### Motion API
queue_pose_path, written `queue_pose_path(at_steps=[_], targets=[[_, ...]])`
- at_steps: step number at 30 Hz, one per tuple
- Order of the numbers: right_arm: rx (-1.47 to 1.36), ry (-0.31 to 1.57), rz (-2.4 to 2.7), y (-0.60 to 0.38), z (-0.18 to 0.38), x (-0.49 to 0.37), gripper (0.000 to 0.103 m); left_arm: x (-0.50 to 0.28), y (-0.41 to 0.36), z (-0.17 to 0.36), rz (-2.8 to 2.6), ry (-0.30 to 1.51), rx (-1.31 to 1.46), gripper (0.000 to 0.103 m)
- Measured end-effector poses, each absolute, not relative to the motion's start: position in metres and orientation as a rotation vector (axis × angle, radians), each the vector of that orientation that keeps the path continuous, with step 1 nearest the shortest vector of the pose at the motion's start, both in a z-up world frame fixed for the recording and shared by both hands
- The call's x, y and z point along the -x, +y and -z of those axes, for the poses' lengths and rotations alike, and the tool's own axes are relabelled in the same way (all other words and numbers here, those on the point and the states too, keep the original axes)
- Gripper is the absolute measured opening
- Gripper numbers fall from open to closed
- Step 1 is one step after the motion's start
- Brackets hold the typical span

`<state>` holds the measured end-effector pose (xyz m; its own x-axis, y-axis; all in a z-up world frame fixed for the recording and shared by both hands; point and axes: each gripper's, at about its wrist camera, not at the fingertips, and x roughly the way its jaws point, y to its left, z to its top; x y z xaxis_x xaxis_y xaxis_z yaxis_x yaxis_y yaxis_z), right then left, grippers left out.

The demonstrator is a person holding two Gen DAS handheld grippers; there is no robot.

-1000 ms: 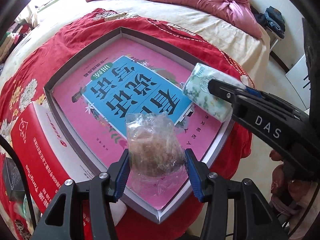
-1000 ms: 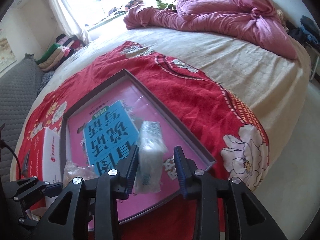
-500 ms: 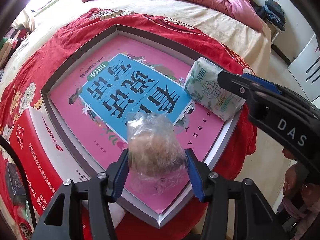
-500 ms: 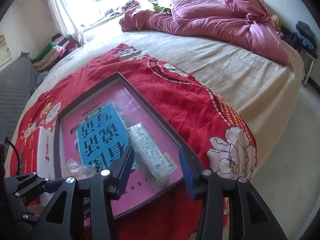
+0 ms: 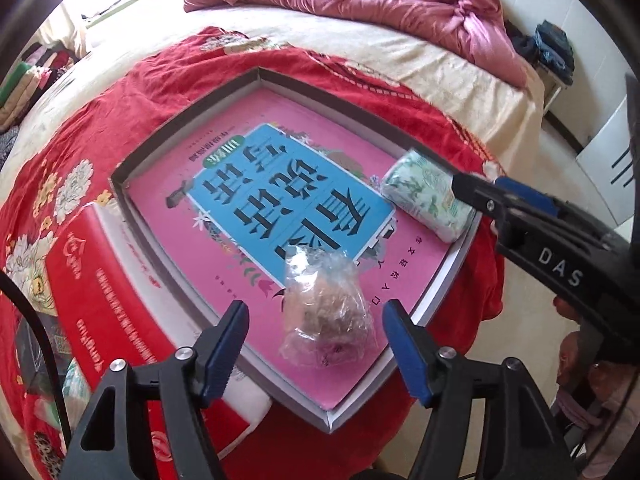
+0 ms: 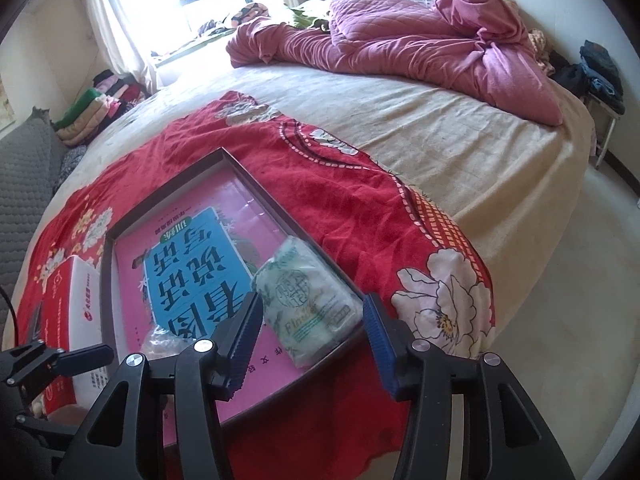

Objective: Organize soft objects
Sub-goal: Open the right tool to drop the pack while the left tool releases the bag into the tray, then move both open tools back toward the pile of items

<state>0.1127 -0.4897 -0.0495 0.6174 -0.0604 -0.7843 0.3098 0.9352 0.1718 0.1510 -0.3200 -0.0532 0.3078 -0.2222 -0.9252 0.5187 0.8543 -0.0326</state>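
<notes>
Two tools gape: left tool (image 5: 316,344) over bag (image 5: 326,314), right tool (image 6: 312,336) over tissue pack (image 6: 308,300).

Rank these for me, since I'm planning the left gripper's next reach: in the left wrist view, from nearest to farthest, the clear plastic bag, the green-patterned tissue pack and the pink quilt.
From the left gripper:
1. Clear plastic bag, lying between the open jaws in the tray's near corner.
2. Green-patterned tissue pack, further right along the tray's right rim.
3. Pink quilt, bunched at the bed's far end.
</notes>
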Motion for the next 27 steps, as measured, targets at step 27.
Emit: queue_pose_path(at_steps=[27], targets=[[-0.145,0.722,0.293,-0.448,-0.019,-0.065,0.075,-0.104,-0.254,-0.006,0.470,1.031,-0.127,0.087]])
